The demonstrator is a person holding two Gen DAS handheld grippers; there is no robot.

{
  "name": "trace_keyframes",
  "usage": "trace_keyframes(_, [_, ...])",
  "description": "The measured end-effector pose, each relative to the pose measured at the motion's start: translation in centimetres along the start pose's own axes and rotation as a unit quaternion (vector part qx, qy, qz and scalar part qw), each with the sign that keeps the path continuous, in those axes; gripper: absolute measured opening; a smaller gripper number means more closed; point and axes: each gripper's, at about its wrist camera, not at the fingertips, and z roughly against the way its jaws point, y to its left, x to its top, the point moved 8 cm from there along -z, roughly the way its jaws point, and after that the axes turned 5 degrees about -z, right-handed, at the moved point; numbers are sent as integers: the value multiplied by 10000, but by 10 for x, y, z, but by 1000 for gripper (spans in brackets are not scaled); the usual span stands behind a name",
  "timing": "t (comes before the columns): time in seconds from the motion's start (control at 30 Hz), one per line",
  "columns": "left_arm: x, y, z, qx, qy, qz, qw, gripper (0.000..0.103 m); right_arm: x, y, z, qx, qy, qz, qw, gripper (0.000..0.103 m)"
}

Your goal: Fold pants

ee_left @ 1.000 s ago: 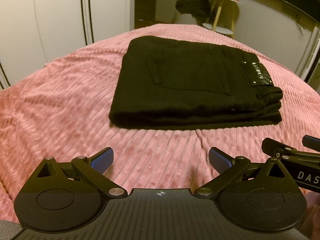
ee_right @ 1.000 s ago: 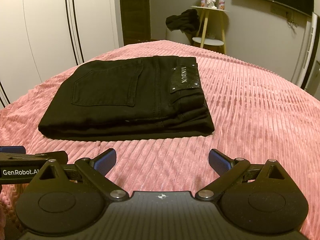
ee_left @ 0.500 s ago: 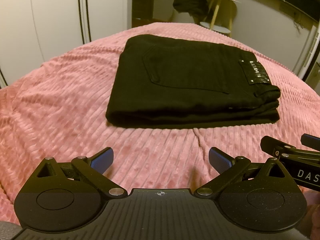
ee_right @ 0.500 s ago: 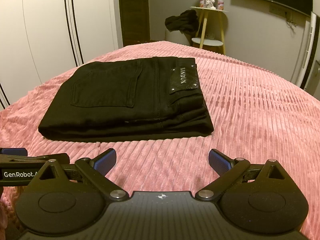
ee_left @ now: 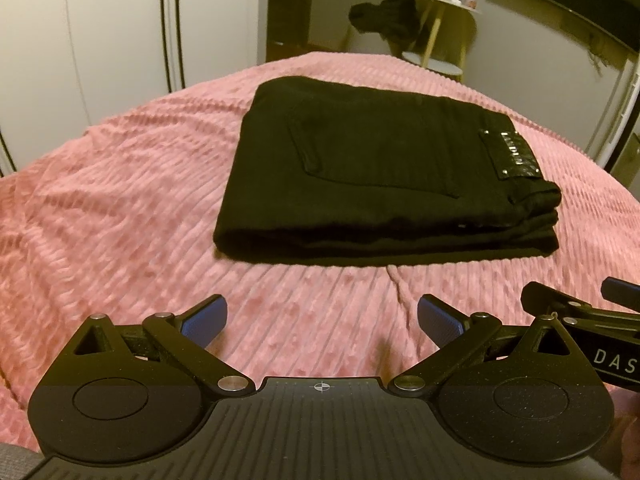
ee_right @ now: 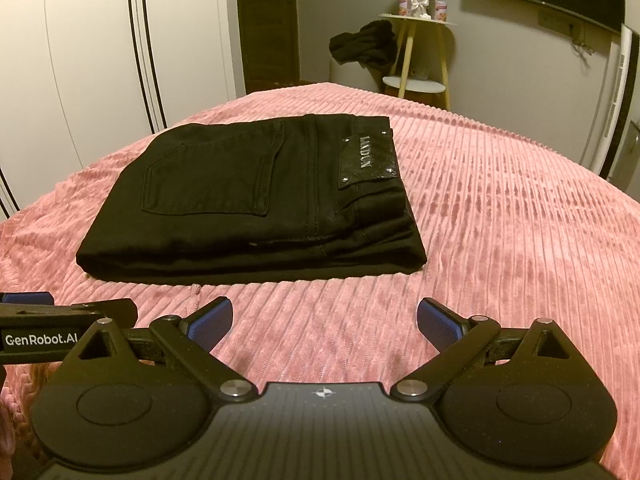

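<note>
Left gripper (ee_left: 322, 320): sitting low in the bottom centre of the left wrist view, its blue fingers (ee_left: 204, 318) spread wide and holding nothing; it is hanging over bare bedspread, apart from the cloth.
Pants (ee_left: 384, 176): lying in the middle of the frame as a compact stacked rectangle, back pocket and leather patch (ee_right: 368, 156) facing up, which suggests the folding is finished.
Pink bedspread (ee_right: 500, 220): serving as the flat work surface, filling the frame around the bundle.
Right gripper (ee_right: 324, 320): pointing level at the bundle's near edge from the bottom centre of the right wrist view, fingers spread, gripping nothing.
Pose, judged: both tools are resting side by side, backed off rather than reaching.
</note>
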Motion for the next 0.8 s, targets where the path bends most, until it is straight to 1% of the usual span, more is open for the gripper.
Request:
trace_keyframes(0.2, [0, -1, -1, -38, 14, -28, 10000, 103, 0, 0, 0, 13, -6, -6, 10000, 99])
trace_keyframes(0.27, [0, 0, -1, 1, 18, -45, 10000, 103, 0, 0, 1, 8, -15, -11, 10000, 99])
trace_keyframes(0.5, [-2, -2, -3, -245, 127, 45, 9996, 103, 1, -1, 0, 2, -7, -66, 10000, 99])
trace_keyframes(0.8, [-3, -2, -4, -231, 105, -5, 9997, 103, 0, -1, 1, -18, -22, -82, 10000, 99])
